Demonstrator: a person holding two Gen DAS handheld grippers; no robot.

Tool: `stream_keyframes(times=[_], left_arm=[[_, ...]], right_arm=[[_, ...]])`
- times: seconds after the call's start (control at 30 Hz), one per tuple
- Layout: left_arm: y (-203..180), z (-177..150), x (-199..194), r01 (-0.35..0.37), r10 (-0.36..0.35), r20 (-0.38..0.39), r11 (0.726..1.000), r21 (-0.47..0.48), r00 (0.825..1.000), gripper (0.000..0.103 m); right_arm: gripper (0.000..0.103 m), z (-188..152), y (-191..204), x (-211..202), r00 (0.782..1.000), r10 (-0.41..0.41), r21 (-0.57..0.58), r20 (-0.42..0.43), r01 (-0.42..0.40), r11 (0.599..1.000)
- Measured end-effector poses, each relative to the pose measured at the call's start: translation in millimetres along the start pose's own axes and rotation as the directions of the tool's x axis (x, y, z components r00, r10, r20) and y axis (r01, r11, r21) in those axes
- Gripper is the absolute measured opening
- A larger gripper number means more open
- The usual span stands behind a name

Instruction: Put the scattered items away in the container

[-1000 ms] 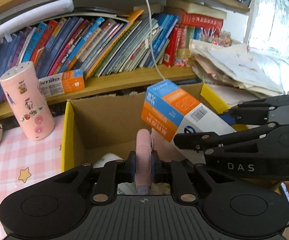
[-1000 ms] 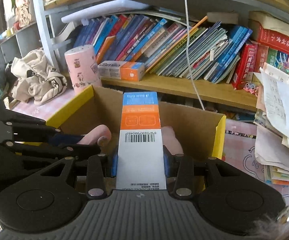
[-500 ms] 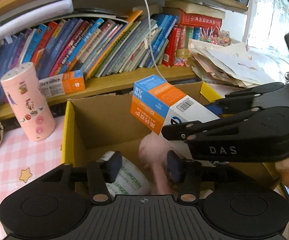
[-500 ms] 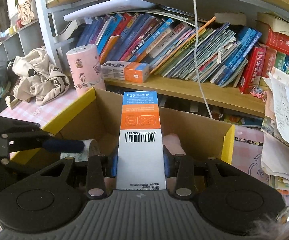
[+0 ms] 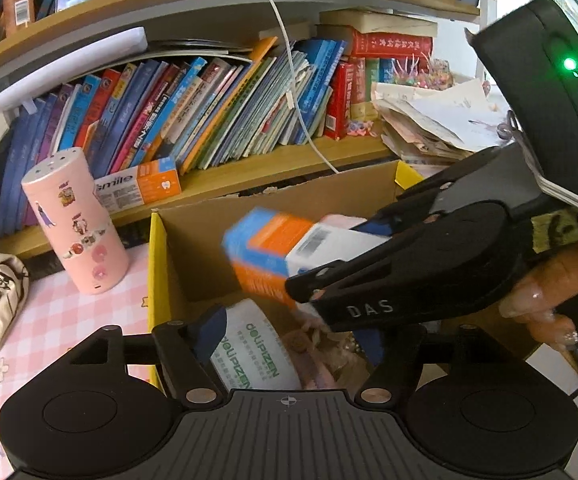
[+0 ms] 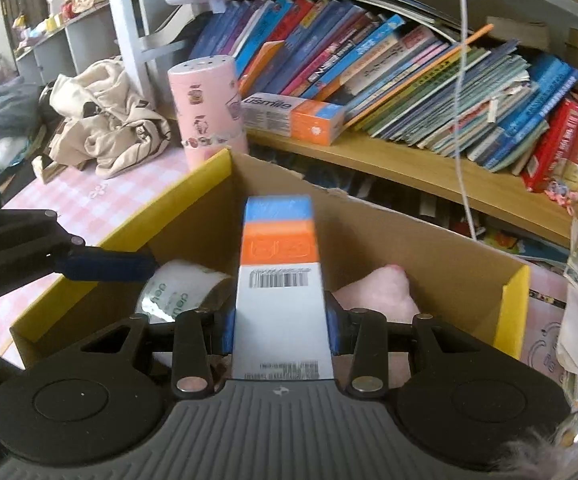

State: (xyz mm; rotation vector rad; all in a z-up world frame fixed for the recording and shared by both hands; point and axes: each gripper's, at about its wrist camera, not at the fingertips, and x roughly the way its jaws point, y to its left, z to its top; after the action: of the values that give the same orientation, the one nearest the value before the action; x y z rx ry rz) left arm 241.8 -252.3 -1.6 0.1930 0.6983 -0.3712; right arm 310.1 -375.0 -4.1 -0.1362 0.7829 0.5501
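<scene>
At frame centre, the right claw (image 6: 279,326), jaws opening, pinches a carton (image 6: 279,280) over the cardboard box (image 6: 409,240); the left claw (image 5: 289,340), spreading, holds nothing.

The blue, orange and white box (image 5: 273,248) is motion-blurred, its print unreadable, and the right gripper (image 5: 317,292) covers its rear end. The 1 pink item (image 6: 377,292) in the cardboard box (image 6: 513,300) is half hidden and cannot be identified.
</scene>
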Motion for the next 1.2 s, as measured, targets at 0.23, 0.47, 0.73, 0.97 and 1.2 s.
stream_keyframes(times=[0.23,0.47,0.73,0.97,1.2], left_arm=[[1.4,-0.7,-9.3,-0.019,0.019,0.015,1.0,-0.007,1.0,0.075],[-5.5,-3.3,-24.1,-0.014,0.014,0.044,1.0,0.01,0.999,0.081],[-2.5,-16.7,-48.1,-0.026,0.027,0.069,1.0,-0.006,0.997,0.084],[9.1,-33.0,-77.9,-0.035,0.04,0.108,0.998,-0.049,0.993,0.086],[23.3,-53.5,-109.2,-0.055,0.075,0.157,0.99,-0.127,0.985,0.093]], right_arm=[[0.068,-1.1,3.7,-11.5,0.999,0.002,0.013,0.035,-0.002,1.0],[0.079,-4.6,6.5,-40.0,0.994,-0.041,0.045,0.104,0.036,0.998],[0.087,-21.1,21.4,-72.3,0.982,-0.11,0.08,0.15,0.099,0.992],[0.101,-36.3,46.2,-103.7,0.954,-0.209,0.12,0.213,0.187,0.975],[0.103,-59.7,73.2,-124.5,0.92,-0.298,0.18,0.254,0.258,0.949]])
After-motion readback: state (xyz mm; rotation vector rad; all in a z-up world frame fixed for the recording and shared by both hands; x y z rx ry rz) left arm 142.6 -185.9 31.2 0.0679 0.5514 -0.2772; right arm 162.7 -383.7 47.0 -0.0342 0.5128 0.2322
